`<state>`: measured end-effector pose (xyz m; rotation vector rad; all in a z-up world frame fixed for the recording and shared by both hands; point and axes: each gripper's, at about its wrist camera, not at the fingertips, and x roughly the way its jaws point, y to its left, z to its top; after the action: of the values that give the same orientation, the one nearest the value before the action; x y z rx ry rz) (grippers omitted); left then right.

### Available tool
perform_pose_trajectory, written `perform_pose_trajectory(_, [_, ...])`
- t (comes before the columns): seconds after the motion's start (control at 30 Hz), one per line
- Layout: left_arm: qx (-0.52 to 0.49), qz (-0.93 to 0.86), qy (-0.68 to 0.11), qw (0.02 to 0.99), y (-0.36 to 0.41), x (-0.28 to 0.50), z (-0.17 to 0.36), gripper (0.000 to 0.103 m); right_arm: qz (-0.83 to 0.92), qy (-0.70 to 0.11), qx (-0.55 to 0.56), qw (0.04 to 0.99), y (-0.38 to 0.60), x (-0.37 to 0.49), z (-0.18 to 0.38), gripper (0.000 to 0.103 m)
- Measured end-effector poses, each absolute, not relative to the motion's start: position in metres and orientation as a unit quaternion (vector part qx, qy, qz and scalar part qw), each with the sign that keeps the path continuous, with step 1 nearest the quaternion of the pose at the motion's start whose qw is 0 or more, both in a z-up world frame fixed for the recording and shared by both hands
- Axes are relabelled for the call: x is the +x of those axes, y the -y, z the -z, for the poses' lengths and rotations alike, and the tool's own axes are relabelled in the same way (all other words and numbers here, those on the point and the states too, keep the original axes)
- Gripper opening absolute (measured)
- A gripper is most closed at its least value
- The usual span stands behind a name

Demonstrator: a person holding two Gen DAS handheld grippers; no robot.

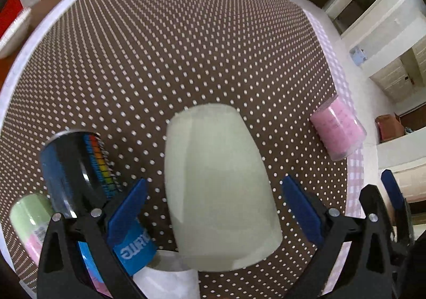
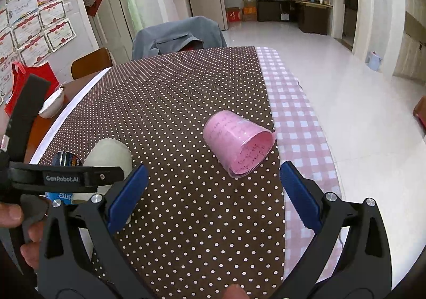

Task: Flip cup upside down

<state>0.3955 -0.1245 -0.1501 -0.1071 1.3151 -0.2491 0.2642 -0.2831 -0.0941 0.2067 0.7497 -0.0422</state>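
A pale cream cup (image 1: 218,187) stands upside down on the dotted brown tablecloth, base up, between my left gripper's open blue fingers (image 1: 213,208), which do not touch it. It also shows in the right wrist view (image 2: 109,155), behind the left gripper's body. A pink cup (image 2: 238,143) lies on its side, mouth toward me, ahead of my right gripper (image 2: 213,192), which is open and empty. The pink cup also shows in the left wrist view (image 1: 336,130) near the table's right edge.
A dark can with a colour chart (image 1: 72,171), a green and pink cup (image 1: 29,221) and a blue-labelled item (image 1: 133,248) sit left of the cream cup. A white bowl (image 2: 53,103) and a chair with a grey cover (image 2: 178,35) are beyond the table.
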Motion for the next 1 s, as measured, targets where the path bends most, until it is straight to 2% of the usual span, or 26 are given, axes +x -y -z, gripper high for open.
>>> perform_pose_trajectory(0.03, [-0.045, 0.117, -0.612, 0.781, 0.127, 0.397, 0.152, 0.099, 0.02, -0.366, 0.101, 0.925, 0.283, 0.264, 0.095, 0.097])
perform_pose_trajectory(0.07, [-0.035, 0.117, -0.609, 0.784, 0.129, 0.399, 0.153, 0.094, 0.021, -0.366, 0.101, 0.925, 0.283, 0.263, 0.095, 0.097])
perform_pose_trajectory(0.1, [-0.027, 0.119, -0.607, 0.785, 0.132, 0.4, 0.153, 0.08, 0.02, -0.366, 0.102, 0.925, 0.283, 0.263, 0.095, 0.097])
perform_pose_trajectory(0.13, [-0.028, 0.123, -0.61, 0.782, 0.133, 0.402, 0.154, 0.079, 0.02, -0.366, 0.103, 0.925, 0.284, 0.261, 0.095, 0.097])
perform_pose_trajectory(0.47, [-0.066, 0.165, -0.619, 0.765, 0.124, 0.411, 0.152, 0.078, 0.03, -0.356, 0.109, 0.927, 0.286, 0.242, 0.087, 0.097])
perform_pose_trajectory(1.0, [-0.091, 0.218, -0.543, 0.806, 0.074, 0.327, 0.063, 0.078, 0.036, -0.323, 0.103, 0.94, 0.271, 0.188, 0.065, 0.097])
